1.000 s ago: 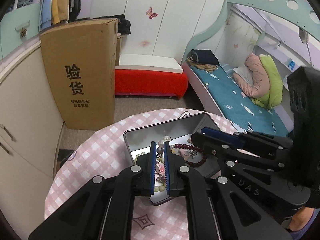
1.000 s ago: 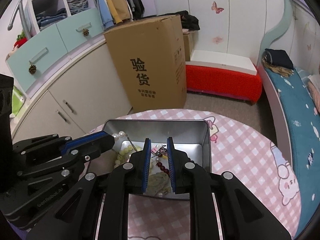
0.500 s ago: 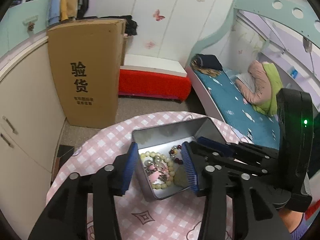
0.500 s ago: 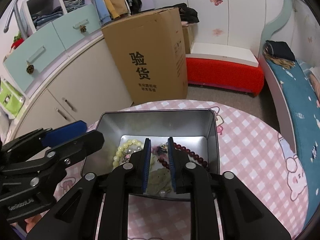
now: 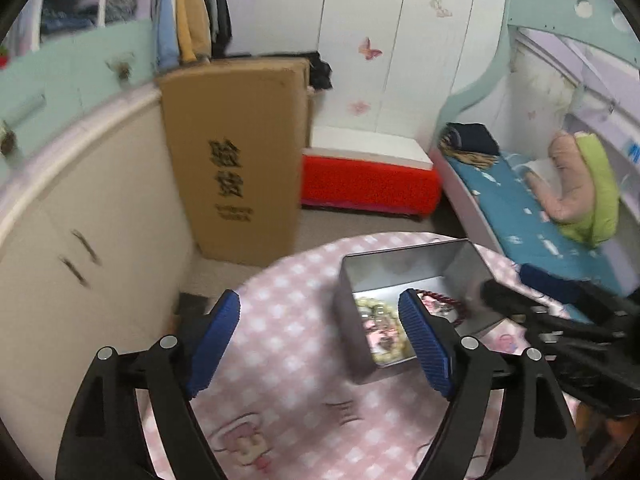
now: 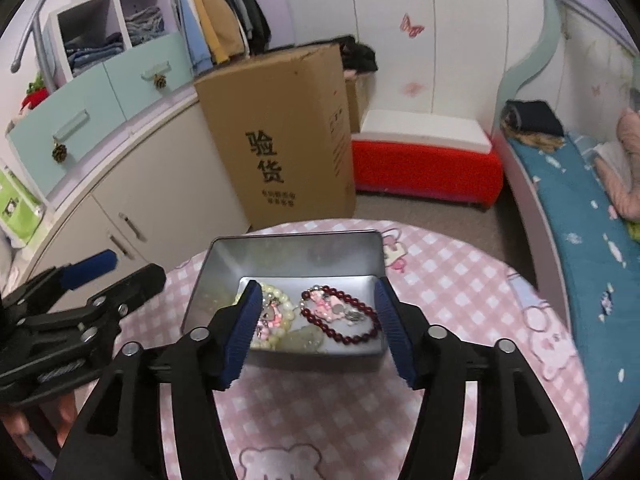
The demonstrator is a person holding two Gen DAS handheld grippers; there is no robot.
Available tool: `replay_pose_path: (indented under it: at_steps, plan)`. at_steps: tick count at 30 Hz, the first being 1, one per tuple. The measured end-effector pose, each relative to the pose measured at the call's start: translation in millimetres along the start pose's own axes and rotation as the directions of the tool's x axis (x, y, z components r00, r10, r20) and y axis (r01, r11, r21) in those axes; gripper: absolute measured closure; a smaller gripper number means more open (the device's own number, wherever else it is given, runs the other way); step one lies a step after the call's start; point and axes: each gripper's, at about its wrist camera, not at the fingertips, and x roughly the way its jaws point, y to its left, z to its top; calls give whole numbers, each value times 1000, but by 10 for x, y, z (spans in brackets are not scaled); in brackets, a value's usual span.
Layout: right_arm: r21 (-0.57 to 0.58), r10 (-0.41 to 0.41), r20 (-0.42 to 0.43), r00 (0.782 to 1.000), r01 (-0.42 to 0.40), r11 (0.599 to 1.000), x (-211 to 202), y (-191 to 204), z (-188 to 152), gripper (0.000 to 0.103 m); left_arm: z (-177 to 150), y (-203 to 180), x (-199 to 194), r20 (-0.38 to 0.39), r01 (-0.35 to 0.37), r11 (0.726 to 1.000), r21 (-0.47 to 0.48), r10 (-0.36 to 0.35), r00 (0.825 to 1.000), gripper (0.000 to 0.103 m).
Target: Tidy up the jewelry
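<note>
From where I sit the job looks close to done; the worktop (image 6: 460,280), a round pink-checked top filling the lower half of both views, shows no loose piece that I can find, though the left wrist view is smeared and I may be missing something small; what seems left is a tidy of the heap or a lid, and I see no lid. The metal tin (image 6: 294,250) sits centre frame in the right view and right of centre in the left (image 5: 404,266); it is a rectangle, its long axis running left to right across the right view, open side up. Inside lie the jewelry pieces: a dark red bead bracelet (image 6: 362,320) curled in a loop on the tin's right half, ringing a small pink charm; a pale bead strand (image 6: 280,300) heaped on the left half; neither has a clear heading. My left gripper (image 5: 318,340) has just been opening and its jaws stand wide, with nothing between them; my right gripper (image 6: 316,330) has also just been opening, its jaws standing apart in front of the tin's near wall, empty too.
</note>
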Motion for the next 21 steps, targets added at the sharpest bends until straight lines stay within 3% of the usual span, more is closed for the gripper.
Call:
replay_pose_path:
  at_steps: [4, 9, 12, 15, 21]
  plan:
    - [-19, -20, 61, 998, 21, 1000, -374, 44, -137, 44, -99, -50, -275, 54, 28, 999, 15, -29, 998, 19]
    - [-22, -85, 166, 982, 90, 996, -928, 105, -357, 36, -236, -154, -640, 112, 69, 997, 22, -71, 991, 18]
    - [-24, -99, 215, 972, 107, 994, -1234, 152, -503, 32, -327, -250, -868, 148, 93, 995, 41, -98, 984, 8]
    - [-14, -121, 262, 957, 129, 992, -1528, 170, -637, 23, -421, -333, -1089, 186, 85, 995, 50, -93, 978, 7]
    - [9, -150, 330, 932, 156, 988, -1981, 194, -826, 19, -592, -413, -1449, 235, 102, 992, 71, -116, 965, 7]
